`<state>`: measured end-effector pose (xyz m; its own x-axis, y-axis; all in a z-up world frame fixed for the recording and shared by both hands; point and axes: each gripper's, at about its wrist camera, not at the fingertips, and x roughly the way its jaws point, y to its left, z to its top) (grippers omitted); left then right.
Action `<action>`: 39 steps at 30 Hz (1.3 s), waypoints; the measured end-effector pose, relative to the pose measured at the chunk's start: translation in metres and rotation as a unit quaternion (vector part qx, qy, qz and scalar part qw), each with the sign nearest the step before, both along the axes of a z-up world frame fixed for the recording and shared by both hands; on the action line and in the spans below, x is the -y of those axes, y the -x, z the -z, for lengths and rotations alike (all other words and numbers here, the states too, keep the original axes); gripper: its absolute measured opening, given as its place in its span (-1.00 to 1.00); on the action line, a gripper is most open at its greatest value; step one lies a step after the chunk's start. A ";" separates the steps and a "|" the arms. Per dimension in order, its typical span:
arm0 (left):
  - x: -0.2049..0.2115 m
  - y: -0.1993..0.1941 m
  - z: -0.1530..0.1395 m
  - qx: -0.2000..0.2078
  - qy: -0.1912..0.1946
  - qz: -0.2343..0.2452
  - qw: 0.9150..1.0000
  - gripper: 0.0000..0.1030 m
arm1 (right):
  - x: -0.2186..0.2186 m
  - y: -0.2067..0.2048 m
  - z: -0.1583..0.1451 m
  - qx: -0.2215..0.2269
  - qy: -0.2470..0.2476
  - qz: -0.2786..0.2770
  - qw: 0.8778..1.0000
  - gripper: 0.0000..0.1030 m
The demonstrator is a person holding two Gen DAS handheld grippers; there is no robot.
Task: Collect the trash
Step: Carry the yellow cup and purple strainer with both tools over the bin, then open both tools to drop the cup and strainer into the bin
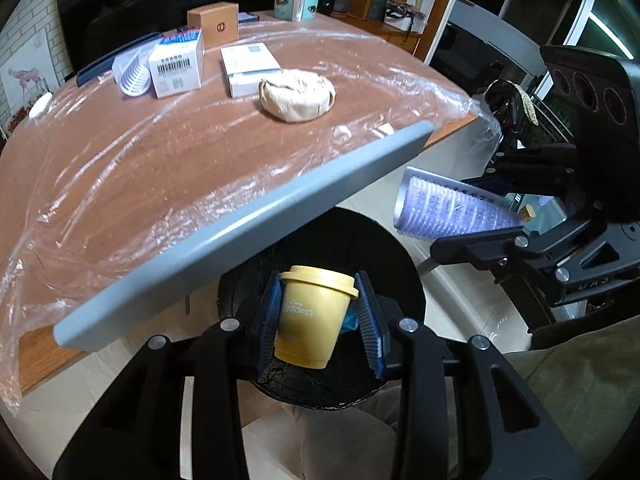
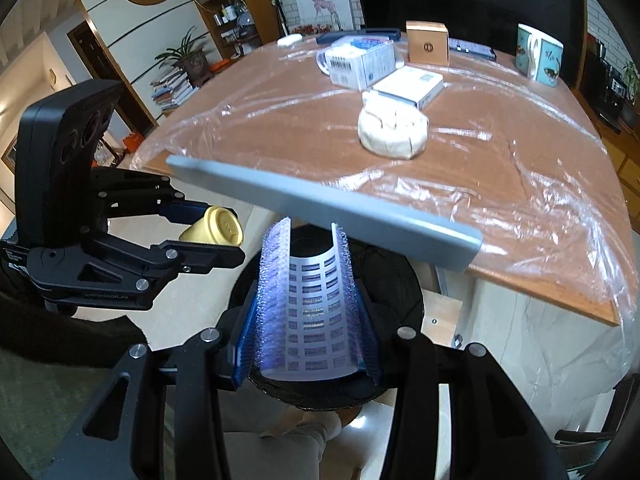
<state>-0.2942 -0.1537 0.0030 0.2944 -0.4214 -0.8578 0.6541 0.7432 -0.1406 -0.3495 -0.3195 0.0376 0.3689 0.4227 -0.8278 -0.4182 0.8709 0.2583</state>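
My left gripper [image 1: 319,282] is shut on a yellow lidded paper cup [image 1: 308,320], its blue pads against the cup's sides. It hangs over the open black bin [image 1: 388,248]. The bin's grey lid [image 1: 248,232] stands tilted up beyond it. In the right wrist view my right gripper [image 2: 310,294] is shut on a curled purple-and-white blister sheet [image 2: 316,308], also above the bin [image 2: 400,280]. The left gripper [image 2: 212,234] with the cup [image 2: 218,230] shows to its left, beside the lid [image 2: 320,208]. The right gripper [image 1: 460,218] with the sheet [image 1: 448,216] appears right of the bin.
A wooden table [image 1: 132,168] under clear plastic film holds a cream wrapped bundle [image 1: 296,94], white boxes [image 1: 176,66], a brown box [image 1: 214,24], another blister sheet [image 1: 132,70] and a mug [image 2: 538,58]. A person's legs [image 2: 304,432] are below the bin.
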 end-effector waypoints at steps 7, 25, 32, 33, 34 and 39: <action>0.009 0.000 0.020 -0.004 -0.028 0.005 1.000 -0.26 | -0.004 0.000 0.021 -0.016 0.017 -0.006 1.000 -0.16; 0.019 -0.008 0.055 -0.006 -0.063 0.009 0.998 -0.26 | -0.006 -0.014 0.063 -0.048 0.051 0.013 0.997 -0.13; 0.019 -0.008 0.048 0.005 -0.052 0.003 0.999 0.29 | 0.002 -0.015 0.060 -0.045 0.038 0.045 0.997 0.37; 0.018 -0.008 0.048 0.006 -0.053 0.000 0.999 0.29 | 0.002 -0.014 0.059 -0.044 0.039 0.047 0.997 0.38; 0.017 -0.008 0.046 0.008 -0.053 -0.002 0.999 0.29 | 0.002 -0.012 0.058 -0.042 0.039 0.050 0.997 0.38; 0.007 -0.004 0.025 0.020 -0.037 -0.009 0.999 0.29 | 0.014 0.001 0.034 -0.013 0.037 0.062 0.997 0.50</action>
<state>-0.2898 -0.1604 -0.0216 0.3354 -0.3514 -0.8741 0.6451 0.7618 -0.0587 -0.3505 -0.3340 0.0035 0.3921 0.3123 -0.8653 -0.2990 0.9328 0.2012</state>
